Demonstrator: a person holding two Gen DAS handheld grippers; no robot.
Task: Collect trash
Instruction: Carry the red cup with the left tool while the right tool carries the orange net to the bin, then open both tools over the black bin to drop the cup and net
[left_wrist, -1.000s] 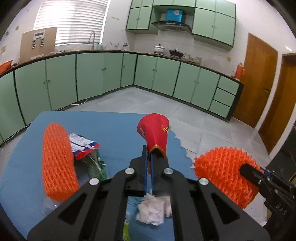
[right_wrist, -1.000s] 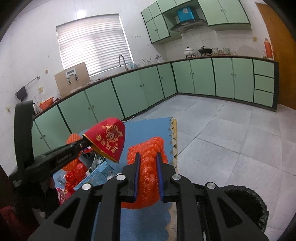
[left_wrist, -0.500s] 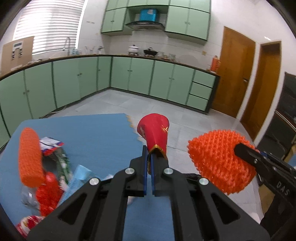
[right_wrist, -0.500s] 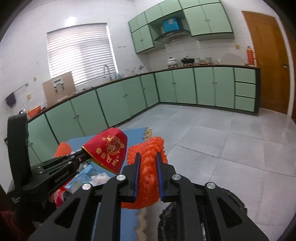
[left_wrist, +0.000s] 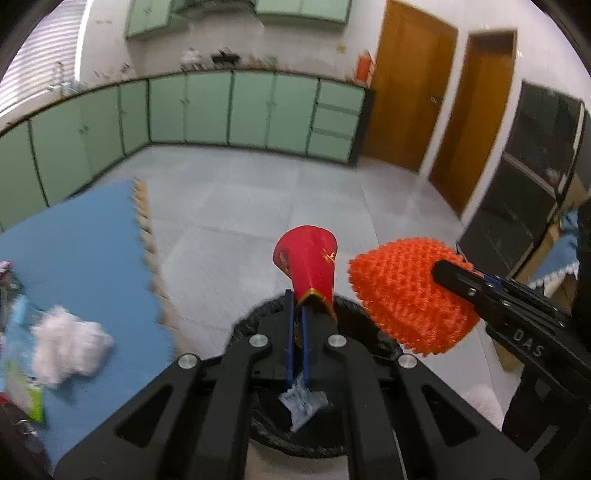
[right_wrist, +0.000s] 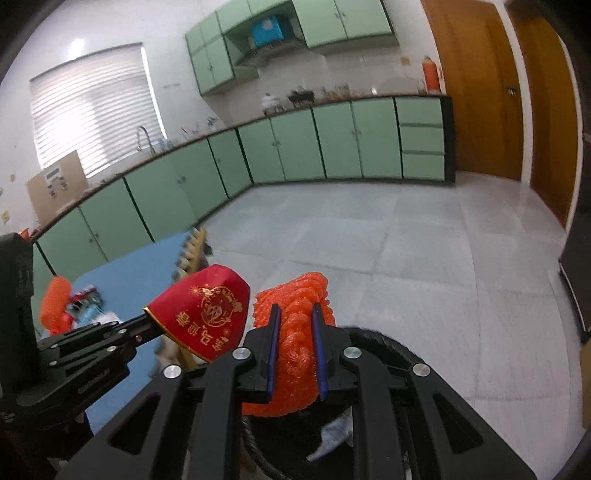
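Red and gold, the paper packet (left_wrist: 309, 264) was pinched in the closed left tool (left_wrist: 297, 325). The right tool (right_wrist: 295, 341) had its jaws opening around the orange foam net (right_wrist: 295, 354), which was still between them. Both tools had travelled off the blue mat (left_wrist: 85, 236), where they were a second earlier, and now hung above the black bin (left_wrist: 354, 306). A grey scrap (left_wrist: 303, 400) lay inside it. Crumpled white paper (left_wrist: 70, 341) remained on the mat.

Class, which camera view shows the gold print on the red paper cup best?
The right wrist view: the red paper cup lies side-on, print facing the lens. The left wrist view looks along it, showing mostly its mouth and little print.
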